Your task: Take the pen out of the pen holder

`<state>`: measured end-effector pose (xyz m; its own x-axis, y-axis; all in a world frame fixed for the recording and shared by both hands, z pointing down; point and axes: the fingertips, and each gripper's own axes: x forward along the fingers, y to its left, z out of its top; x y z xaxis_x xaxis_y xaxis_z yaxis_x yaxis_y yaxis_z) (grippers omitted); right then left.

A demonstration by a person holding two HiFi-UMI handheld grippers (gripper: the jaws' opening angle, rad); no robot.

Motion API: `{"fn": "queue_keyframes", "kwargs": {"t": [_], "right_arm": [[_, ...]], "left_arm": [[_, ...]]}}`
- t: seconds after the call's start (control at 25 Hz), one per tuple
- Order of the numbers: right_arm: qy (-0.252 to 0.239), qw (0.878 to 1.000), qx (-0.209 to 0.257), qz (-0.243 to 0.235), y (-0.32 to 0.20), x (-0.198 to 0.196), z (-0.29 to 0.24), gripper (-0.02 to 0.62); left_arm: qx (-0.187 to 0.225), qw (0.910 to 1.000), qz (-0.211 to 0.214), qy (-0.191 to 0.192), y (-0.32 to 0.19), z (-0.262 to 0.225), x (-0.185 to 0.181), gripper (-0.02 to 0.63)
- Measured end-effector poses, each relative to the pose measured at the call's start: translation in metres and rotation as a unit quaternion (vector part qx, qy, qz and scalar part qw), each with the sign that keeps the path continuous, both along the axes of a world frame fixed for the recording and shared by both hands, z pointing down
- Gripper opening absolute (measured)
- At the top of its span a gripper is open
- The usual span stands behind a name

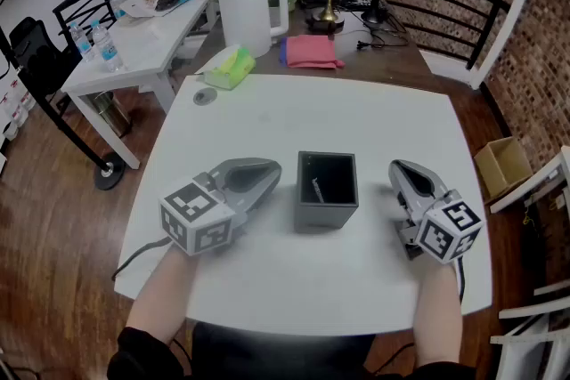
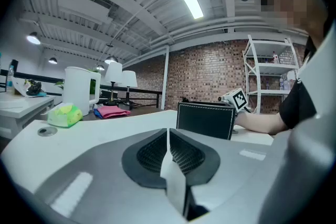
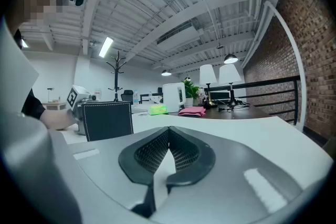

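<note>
Black holder (image 1: pixel 325 214), pen (image 1: pixel 316 190) inside, nothing done. Left gripper (image 1: pixel 270 174) at nine o'clock, right gripper (image 1: pixel 399 168) at three, both closed, empty.

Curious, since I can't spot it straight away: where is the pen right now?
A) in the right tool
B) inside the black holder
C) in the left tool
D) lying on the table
B: the head view shows the pen inside the holder; the left tool and right tool are shut and empty.
</note>
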<state>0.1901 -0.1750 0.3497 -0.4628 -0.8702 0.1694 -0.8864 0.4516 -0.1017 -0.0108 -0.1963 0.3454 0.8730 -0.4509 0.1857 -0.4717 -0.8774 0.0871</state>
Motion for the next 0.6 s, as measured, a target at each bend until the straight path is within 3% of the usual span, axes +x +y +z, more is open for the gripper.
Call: {"fn": "queue_keyframes", "kwargs": {"t": [0.2,0.36,0.6], "right_arm": [[0.011,1.000,-0.012,-0.001,0.008,0.008,0.003,0.014],[0.009,1.000,-0.010,-0.003,0.007,0.005,0.002,0.014],[0.011,1.000,-0.010,-0.005,0.007,0.005,0.003,0.014]], "left_arm": [[-0.026,0.9970,0.032,0.065,0.011,-0.026,0.007,0.018],[-0.050,0.9930,0.081,0.070,0.022,-0.040,0.020,0.145],[-0.016,0.9930,0.077,0.088,0.015,-0.069,0.020,0.153]]}}
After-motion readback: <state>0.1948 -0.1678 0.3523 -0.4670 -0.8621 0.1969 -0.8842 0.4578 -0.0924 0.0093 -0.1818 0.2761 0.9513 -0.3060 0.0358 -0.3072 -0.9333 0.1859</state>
